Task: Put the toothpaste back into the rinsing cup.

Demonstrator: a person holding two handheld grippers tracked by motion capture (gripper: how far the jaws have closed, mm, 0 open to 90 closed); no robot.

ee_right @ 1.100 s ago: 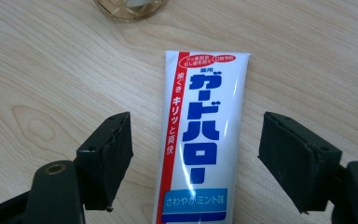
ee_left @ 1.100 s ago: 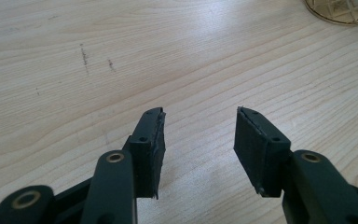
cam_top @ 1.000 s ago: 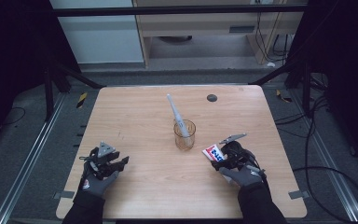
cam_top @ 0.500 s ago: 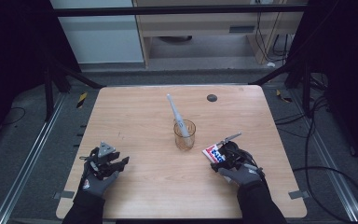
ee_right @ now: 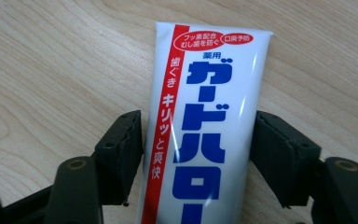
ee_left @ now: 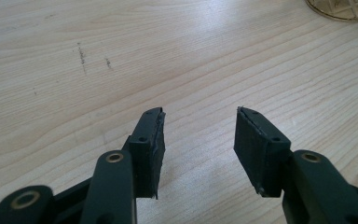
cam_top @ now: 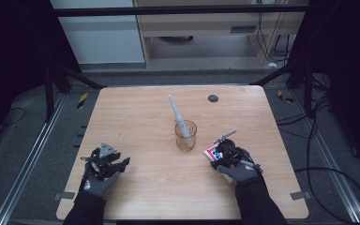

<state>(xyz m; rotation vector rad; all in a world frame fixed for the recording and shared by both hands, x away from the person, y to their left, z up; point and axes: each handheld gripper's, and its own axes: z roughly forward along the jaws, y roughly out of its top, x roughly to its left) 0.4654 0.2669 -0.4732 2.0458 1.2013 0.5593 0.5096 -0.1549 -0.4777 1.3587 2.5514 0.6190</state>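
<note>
Right tool, lower frame: jaws spread, straddling toothpaste tube; likely grasping step, closing needed. Left tool spread, empty.

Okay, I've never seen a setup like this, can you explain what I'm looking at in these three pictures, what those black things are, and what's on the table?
No robot here: a person in dark gloves holds a hand-operated pair of tongs in each hand at a wooden table. The wide picture comes from a camera above, looking down; the left tongs sit at its left, the right tongs at its right. The other two pictures come from small cameras riding on each tool, looking along its two black jaws. On the table stands a clear glass with a white toothbrush leaning in it. The left tongs are open over bare wood. The right tongs straddle a white toothpaste tube with blue and red lettering; small gaps show, so it isn't squeezed.
</note>
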